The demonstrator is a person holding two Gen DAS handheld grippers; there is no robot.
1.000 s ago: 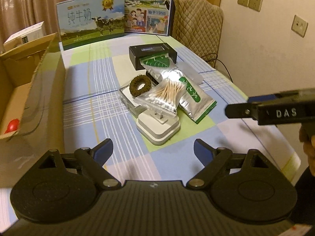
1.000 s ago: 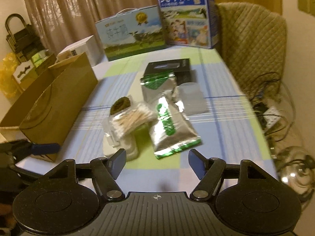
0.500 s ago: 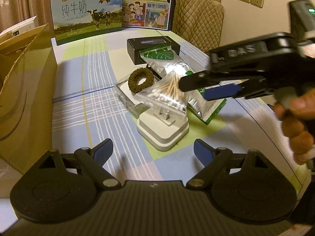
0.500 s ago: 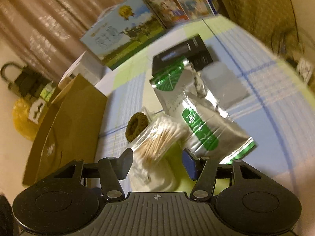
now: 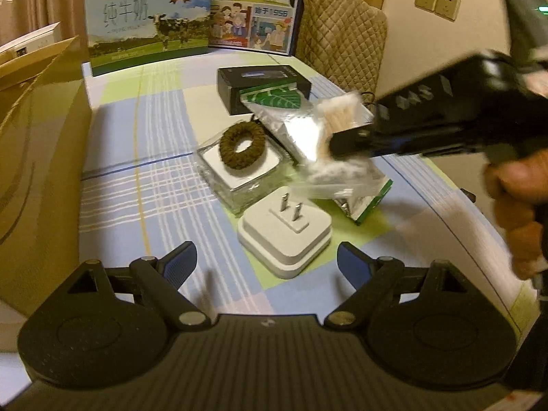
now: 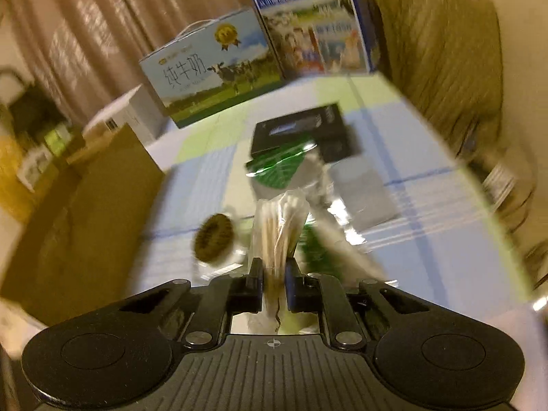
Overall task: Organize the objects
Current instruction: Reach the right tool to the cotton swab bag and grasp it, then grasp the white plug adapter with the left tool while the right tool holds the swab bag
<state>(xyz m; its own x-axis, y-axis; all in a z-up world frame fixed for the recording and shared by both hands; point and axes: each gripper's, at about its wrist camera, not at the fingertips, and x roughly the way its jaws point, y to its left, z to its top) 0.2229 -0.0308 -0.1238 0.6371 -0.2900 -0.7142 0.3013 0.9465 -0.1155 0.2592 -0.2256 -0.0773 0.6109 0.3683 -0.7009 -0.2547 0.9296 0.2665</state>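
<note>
Clearly printed on the pale milk carton [image 5: 147, 24] at the far edge of the table [image 5: 113, 185]: 纯牛奶, above a cow on grass and under a gold medal badge; same three characters in white on the blue milk carton [image 6: 311, 24] beside it, with "1956" legible in the left wrist view. Green leaf print on the upper foil pouch [image 5: 274, 97], propped against a black box [image 5: 263, 82] whose label cannot be read. Pinched between the pads of the right hand-held gripper [image 6: 274, 272], jaws just closed narrow on it: a clear bag of cotton swabs [image 6: 279, 226], long axis running straight away from the jaws toward the cartons, sticks roughly parallel to that axis; in the left wrist view the same bag blurred, above the lower foil pouch [image 5: 371, 202]. Left hand-held gripper [image 5: 267, 260] spread wide, nothing between its fingers, poised over a white plug adapter [image 5: 286, 233] lying prongs up. Brown hair tie [image 5: 242, 145] flat on a clear case [image 5: 239, 178] just behind the adapter. Open cardboard box [image 5: 34, 157] at the left.
</note>
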